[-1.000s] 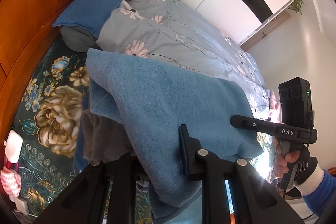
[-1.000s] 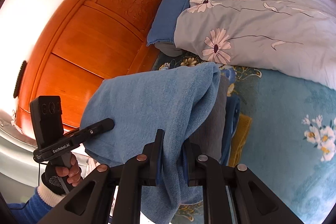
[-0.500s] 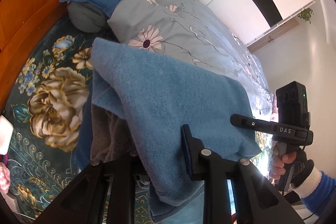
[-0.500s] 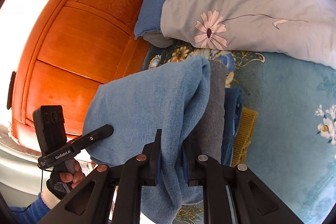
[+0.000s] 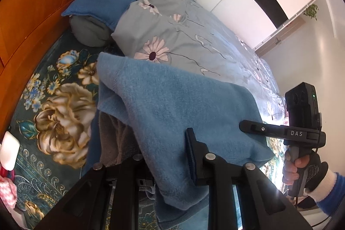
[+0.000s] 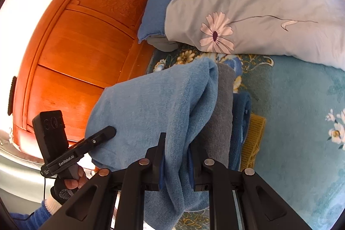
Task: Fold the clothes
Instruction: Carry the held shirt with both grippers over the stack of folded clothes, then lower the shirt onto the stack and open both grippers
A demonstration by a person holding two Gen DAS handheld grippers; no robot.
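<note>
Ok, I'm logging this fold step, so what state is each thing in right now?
light blue towel: lifted, draped, gripped at two edges
right gripper: jaws shut on the towel
left gripper: towel over it, only one jaw shows, grip unclear
grey towel: folded, under the light blue one
dark blue towel: folded, beside the grey
duvet: spread on the bed
</note>
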